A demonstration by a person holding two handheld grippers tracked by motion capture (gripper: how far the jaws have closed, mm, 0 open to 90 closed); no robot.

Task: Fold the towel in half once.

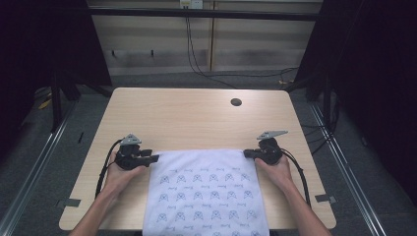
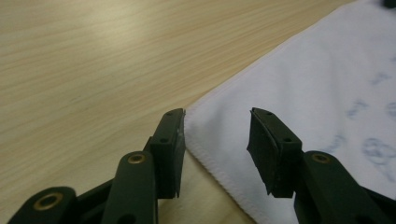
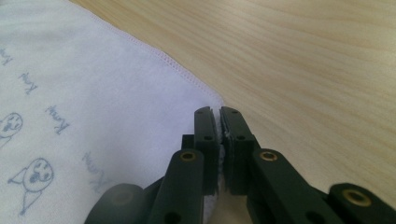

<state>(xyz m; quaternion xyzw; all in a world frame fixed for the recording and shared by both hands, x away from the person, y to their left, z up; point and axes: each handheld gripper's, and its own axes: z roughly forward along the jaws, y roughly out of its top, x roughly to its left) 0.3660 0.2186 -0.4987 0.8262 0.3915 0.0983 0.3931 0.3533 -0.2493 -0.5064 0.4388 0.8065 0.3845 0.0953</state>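
Right gripper view: jaws pinching cloth [image 3: 107, 93] corner.

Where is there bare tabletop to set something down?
The table is bare from the white cloth's far edge to the far rim, apart from a round hole. Narrow strips flank the cloth, taken up by the left gripper, right gripper and forearms. The near middle is covered.
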